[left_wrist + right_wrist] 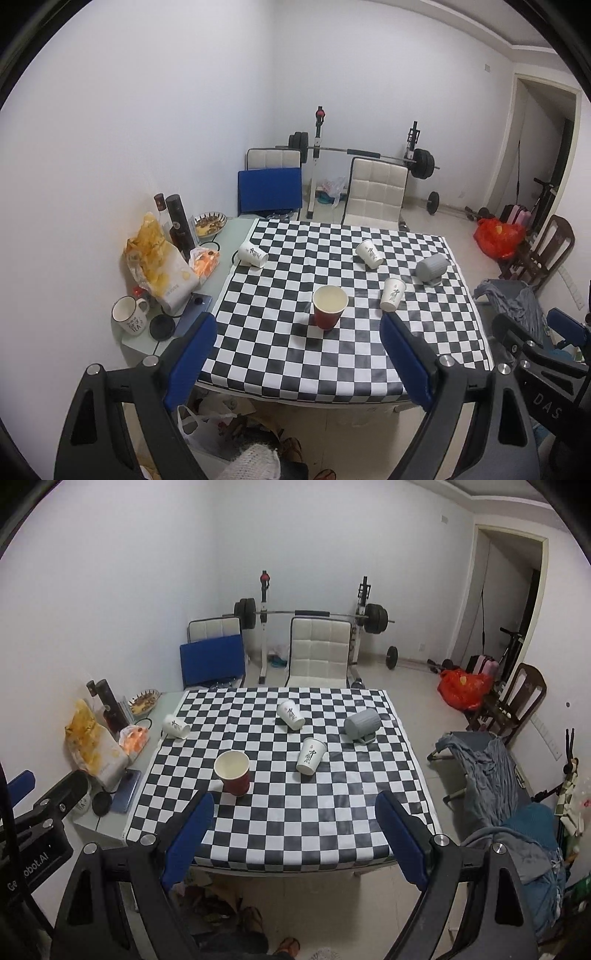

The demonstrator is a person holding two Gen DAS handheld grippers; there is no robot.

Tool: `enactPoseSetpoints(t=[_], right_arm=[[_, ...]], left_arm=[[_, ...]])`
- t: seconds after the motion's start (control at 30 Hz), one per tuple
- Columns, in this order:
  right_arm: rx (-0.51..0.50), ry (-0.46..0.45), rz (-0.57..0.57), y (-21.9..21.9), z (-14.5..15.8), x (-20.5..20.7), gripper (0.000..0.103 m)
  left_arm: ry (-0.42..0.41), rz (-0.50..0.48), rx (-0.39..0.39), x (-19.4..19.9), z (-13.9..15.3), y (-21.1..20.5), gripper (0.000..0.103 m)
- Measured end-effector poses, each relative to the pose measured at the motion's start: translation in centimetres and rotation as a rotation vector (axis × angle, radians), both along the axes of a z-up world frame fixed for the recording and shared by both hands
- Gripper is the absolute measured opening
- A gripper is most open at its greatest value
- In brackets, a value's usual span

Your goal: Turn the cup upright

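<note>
A red paper cup (330, 307) (233, 772) stands upright on the checkered tablecloth (332, 354) (280, 812). Three white paper cups lie on their sides: one at the left edge (252, 254) (176, 726), one at the back (368, 253) (291, 714), one near the middle right (392, 294) (310, 755). A grey ribbed mug (432, 267) (362, 723) lies on its side at the right. My left gripper (299, 332) and right gripper (293, 810) are both open and empty, held above the table's near edge, well short of the cups.
A side shelf on the left holds a snack bag (159, 254), bottles (179, 221), a white mug (129, 315) and a phone (194, 308). Chairs (376, 192) and a barbell rack (362, 151) stand behind the table. A folding cot with clothes (491, 768) is at the right.
</note>
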State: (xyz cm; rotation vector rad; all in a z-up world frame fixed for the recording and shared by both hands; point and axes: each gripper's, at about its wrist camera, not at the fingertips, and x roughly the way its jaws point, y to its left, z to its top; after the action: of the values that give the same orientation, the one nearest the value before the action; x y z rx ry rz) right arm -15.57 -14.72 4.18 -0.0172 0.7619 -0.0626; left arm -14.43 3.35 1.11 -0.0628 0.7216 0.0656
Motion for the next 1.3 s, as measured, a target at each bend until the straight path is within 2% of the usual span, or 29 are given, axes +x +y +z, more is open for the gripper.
enactPoseSetpoints(t=[0.3,0.43,1.3], right_arm=[[-0.01,-0.023,0.006,0.0,1.0,-1.3,0.091],[-0.004,-0.024,0.01,-0.1,1.1,-1.4,0.093],[0.013,-0.044,0.029,0.4,1.9,-0.9,0.096]], left_arm=[[-0.009,0.008,0.006,-1.0,0.3,-0.4,0.091],[-0.017,0.019,0.002,-1.4,0.5,-0.4,0.097],[-0.048,0.031,0.008,-1.3,1.8,0.2,0.098]])
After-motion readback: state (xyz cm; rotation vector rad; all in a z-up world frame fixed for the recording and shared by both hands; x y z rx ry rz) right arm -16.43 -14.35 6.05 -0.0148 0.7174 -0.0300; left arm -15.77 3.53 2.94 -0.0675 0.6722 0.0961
